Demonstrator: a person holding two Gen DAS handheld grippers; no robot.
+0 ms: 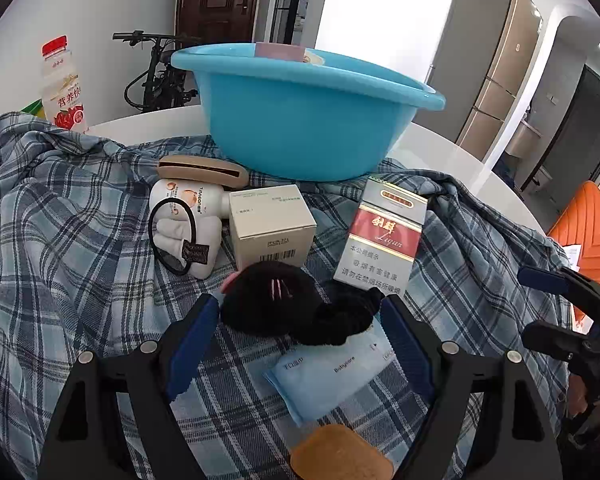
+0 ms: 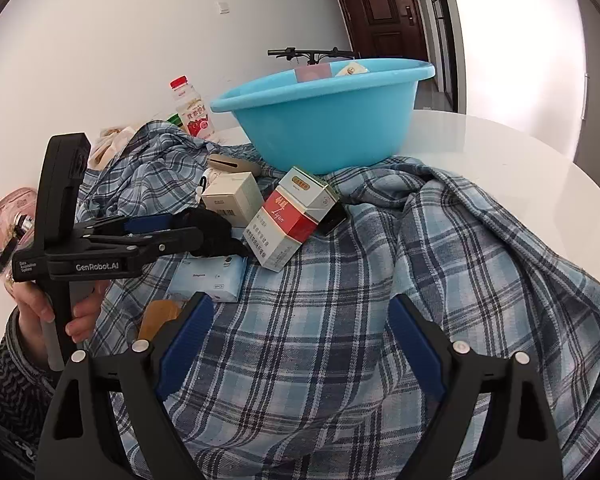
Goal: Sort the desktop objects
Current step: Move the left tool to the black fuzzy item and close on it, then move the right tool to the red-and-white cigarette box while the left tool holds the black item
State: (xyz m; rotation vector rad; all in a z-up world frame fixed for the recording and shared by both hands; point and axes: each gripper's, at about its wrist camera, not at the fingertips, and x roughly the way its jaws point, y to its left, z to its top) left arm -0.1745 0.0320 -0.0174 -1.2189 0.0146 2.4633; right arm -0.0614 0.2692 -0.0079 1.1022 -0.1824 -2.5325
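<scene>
On the plaid cloth mid-tabletop, spread left claw flanks fuzzy black scrunchie, boxy cigarette pack beyond; right claw spread, nothing between.

Your left wrist cam sits low and close, facing the blue basin; your right cam looks from further back, sharing the basin and plaid cloth.
</scene>
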